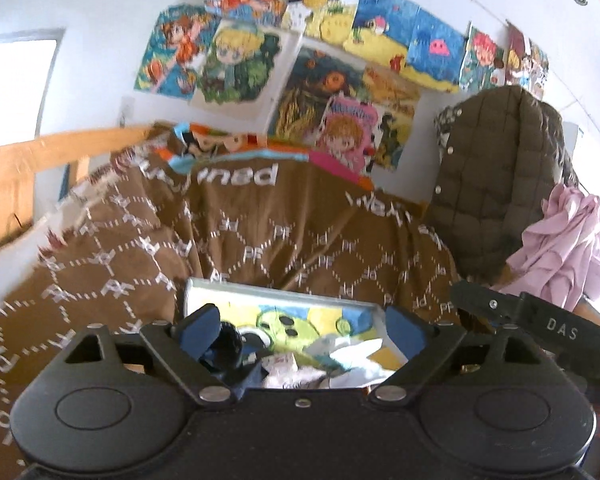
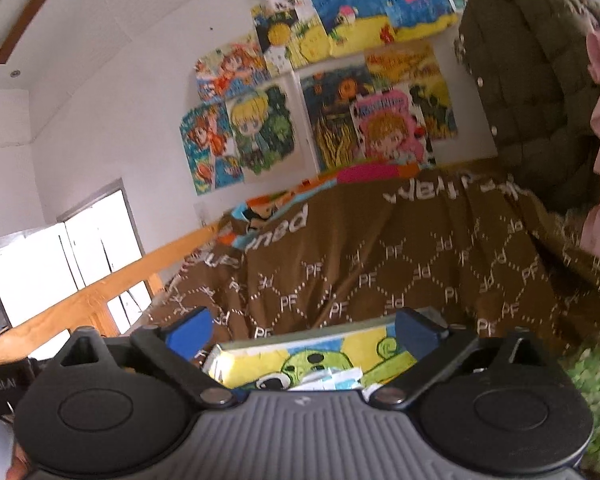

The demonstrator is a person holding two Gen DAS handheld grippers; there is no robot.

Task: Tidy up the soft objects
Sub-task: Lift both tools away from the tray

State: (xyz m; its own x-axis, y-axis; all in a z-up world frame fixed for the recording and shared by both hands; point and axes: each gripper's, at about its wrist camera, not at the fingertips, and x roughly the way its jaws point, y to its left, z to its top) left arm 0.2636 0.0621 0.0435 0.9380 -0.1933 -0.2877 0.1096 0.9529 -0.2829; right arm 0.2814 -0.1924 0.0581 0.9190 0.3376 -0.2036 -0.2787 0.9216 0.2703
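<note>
Left wrist view alone shows the right gripper beside pink cloth.

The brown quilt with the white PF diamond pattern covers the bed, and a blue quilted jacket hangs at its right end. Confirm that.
Not quite: the quilted jacket is dark olive green, not blue, as the left wrist view shows. The brown quilt with the white PF diamond pattern does cover the bed, and the jacket hangs at its right end.

One brown blanket, one green coat, one pink cloth, one painted box, two grippers
</note>
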